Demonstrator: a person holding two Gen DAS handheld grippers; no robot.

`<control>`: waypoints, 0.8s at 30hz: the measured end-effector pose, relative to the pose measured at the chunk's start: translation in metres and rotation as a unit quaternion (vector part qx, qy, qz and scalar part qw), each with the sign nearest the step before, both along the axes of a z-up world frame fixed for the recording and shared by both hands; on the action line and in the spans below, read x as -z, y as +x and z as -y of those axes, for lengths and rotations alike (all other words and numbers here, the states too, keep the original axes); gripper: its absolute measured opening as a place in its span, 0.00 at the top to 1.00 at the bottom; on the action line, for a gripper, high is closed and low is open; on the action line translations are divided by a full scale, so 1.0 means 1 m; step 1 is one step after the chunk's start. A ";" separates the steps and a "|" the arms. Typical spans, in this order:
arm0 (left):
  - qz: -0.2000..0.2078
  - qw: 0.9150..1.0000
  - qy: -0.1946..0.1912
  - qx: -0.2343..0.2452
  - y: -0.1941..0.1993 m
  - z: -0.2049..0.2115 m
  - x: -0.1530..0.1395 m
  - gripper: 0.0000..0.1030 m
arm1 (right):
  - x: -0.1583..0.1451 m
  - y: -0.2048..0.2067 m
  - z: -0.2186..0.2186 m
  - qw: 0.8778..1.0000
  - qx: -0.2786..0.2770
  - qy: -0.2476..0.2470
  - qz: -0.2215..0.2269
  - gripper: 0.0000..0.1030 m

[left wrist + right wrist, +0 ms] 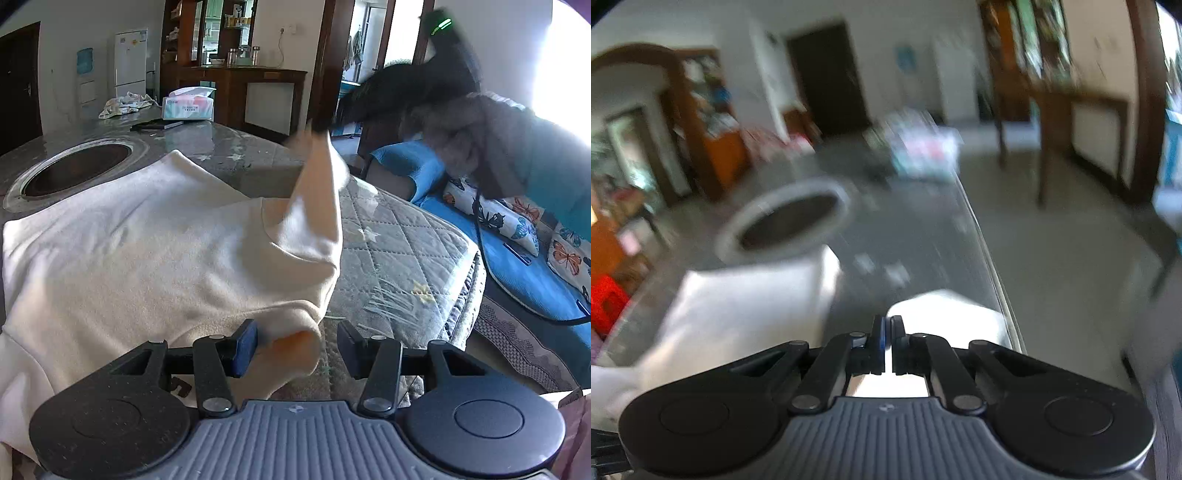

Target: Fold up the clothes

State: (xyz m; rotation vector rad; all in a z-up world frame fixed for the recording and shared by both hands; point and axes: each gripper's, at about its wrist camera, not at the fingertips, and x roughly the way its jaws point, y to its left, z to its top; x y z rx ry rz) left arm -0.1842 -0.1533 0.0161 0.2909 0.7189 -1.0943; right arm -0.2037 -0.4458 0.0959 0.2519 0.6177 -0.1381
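Clothes here means one cream sweatshirt, spread over a table that has a grey quilted cover under a clear sheet. One corner of it is lifted way up into a point on the far side, and at the top of that point you can make out the right gripper, blurry and dark, pinching the fabric. From its own camera the right gripper has both pads pressed together with white cloth bunched right in front of them and showing underneath, so it looks clamped on the sweatshirt, though that whole view is smeared with blur. The left gripper sits low at the near edge with its fingers spread apart; a rolled cuff or hem of the sweatshirt pokes in between them, right against the left pad, and the right pad is clear of it. A round metal-rimmed hole sits in the table just past the sweatshirt, and farther back there's a tissue box. Off the right edge of the table is a blue sofa with butterfly cushions, and a fuzzy grey sleeve reaches in above it.
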 end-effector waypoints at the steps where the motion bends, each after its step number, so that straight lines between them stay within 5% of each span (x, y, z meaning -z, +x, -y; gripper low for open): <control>1: -0.001 1.000 -0.001 0.000 0.000 0.000 0.000 0.50 | 0.002 -0.003 -0.001 1.000 0.000 -0.003 -0.004 0.98; 10: -0.001 1.000 0.001 0.008 -0.001 -0.002 0.001 0.50 | 0.020 -0.028 -0.008 0.999 -0.005 -0.029 -0.042 0.92; 15: -0.004 1.000 0.000 0.004 0.000 -0.003 0.001 0.50 | 0.030 -0.042 -0.012 0.997 -0.007 -0.043 -0.063 0.77; 16: -0.004 1.000 0.000 0.004 0.000 -0.002 0.001 0.50 | 0.031 -0.045 -0.015 0.997 -0.013 -0.045 -0.067 0.67; 18: -0.005 1.000 0.000 0.004 0.000 -0.002 0.001 0.50 | 0.034 -0.048 -0.035 0.994 -0.067 -0.047 -0.070 0.55; 24: -0.002 1.000 0.002 0.005 0.000 -0.001 0.002 0.49 | 0.056 -0.041 -0.079 0.982 -0.140 -0.081 -0.100 0.59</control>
